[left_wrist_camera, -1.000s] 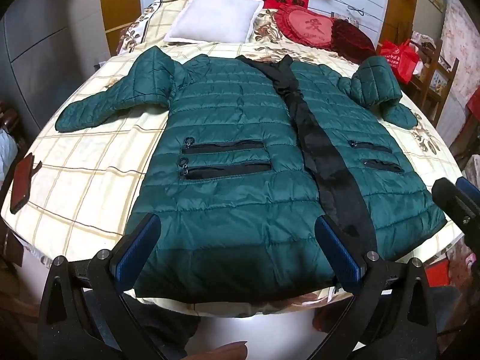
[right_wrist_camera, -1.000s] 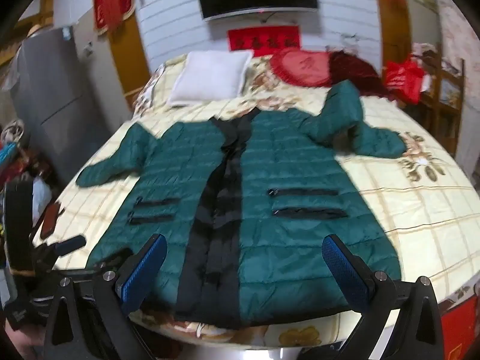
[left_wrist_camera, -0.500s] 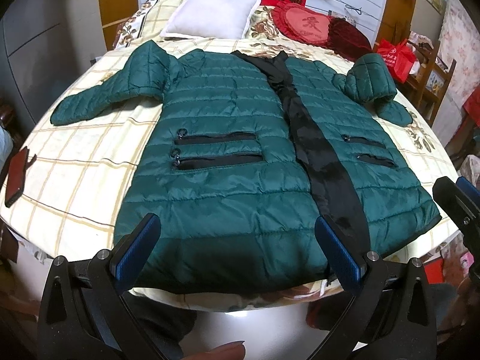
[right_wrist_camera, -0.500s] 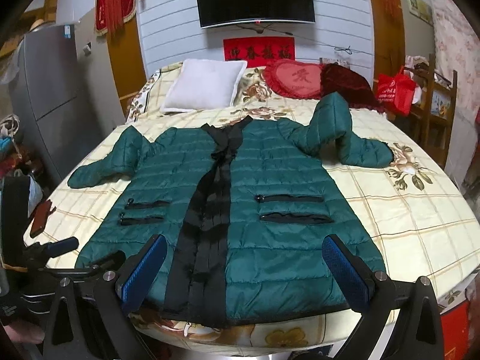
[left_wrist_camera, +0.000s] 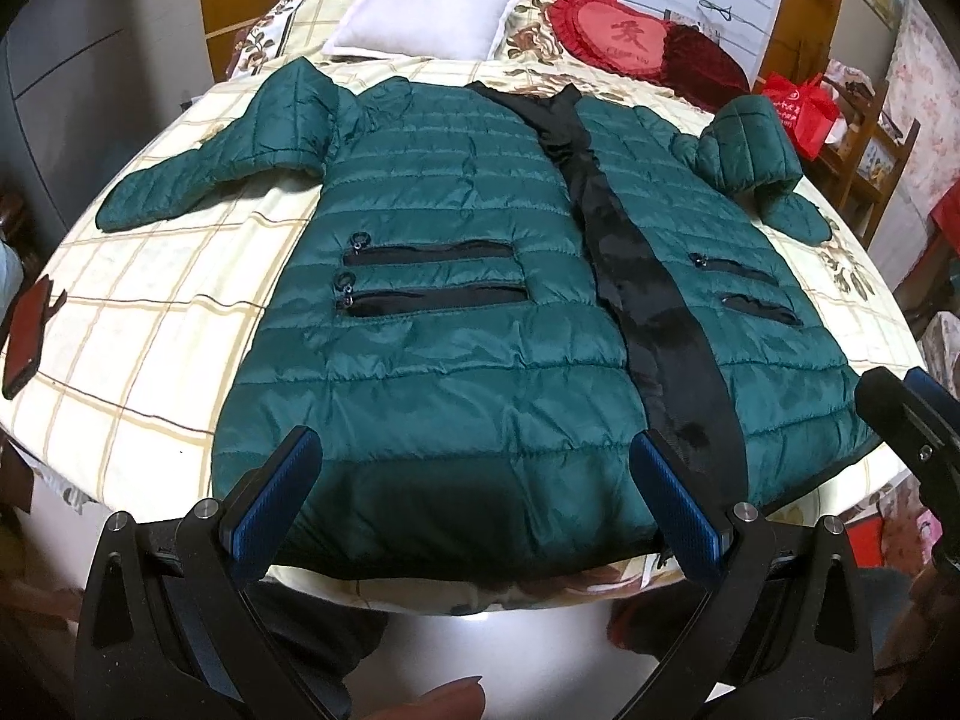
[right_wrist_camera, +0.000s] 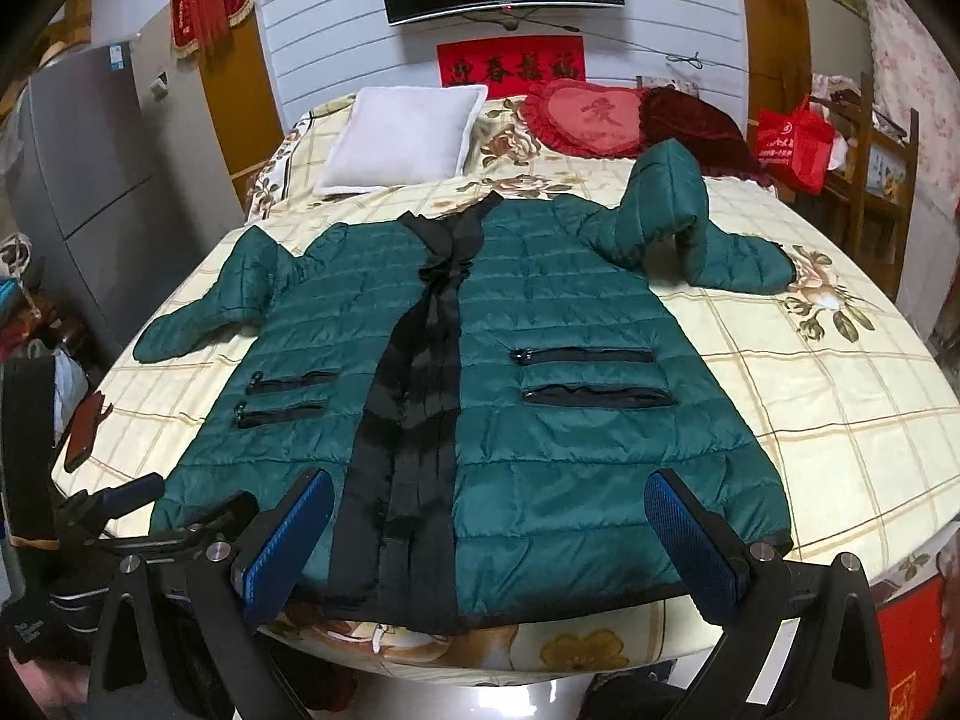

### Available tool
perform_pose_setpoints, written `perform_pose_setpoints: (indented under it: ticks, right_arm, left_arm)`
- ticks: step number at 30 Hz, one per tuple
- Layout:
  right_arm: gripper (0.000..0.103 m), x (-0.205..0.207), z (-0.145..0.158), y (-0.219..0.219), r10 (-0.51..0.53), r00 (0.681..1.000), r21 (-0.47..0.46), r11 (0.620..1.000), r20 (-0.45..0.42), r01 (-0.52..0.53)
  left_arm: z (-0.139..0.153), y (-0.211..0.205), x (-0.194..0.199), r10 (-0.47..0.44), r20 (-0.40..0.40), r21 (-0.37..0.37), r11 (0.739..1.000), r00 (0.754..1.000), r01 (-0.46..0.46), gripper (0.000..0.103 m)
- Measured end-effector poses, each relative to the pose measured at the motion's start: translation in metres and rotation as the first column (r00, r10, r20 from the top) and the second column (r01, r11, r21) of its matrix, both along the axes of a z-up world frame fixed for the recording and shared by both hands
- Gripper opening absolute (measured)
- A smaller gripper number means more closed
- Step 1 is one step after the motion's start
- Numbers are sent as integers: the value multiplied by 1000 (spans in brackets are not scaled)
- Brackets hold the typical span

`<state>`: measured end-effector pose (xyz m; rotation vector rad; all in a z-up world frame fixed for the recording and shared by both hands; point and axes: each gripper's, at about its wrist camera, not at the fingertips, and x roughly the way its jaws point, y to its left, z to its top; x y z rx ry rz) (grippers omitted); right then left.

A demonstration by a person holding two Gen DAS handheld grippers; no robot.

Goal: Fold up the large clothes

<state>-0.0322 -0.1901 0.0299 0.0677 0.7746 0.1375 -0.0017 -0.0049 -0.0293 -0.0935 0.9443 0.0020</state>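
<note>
A dark green quilted jacket with a black front placket lies spread face up on the bed; it also shows in the right wrist view. Its left sleeve stretches out sideways. Its right sleeve is bent and humped up. My left gripper is open and empty, hovering at the jacket's hem. My right gripper is open and empty over the hem, near the placket. The left gripper shows at the lower left of the right wrist view.
The bed has a cream checked cover. A white pillow, a red heart cushion and a dark red cushion lie at its head. A red-brown flat object lies at the left edge. A wooden shelf with a red bag stands at right.
Both grippers have drawn back slightly and tilted, so the jacket sits a little lower and farther in both views. The jacket has not moved. Both grippers stay open.
</note>
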Motion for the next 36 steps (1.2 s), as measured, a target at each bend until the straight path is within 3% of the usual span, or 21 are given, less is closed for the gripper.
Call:
perform_pose_setpoints:
  ticks: [36]
  right_arm:
    - [103,-4,6,6,17,1000,-13,1000,13,-17]
  left_arm:
    - [-1,6,0,8,-5,7,1000,1000,-8,103]
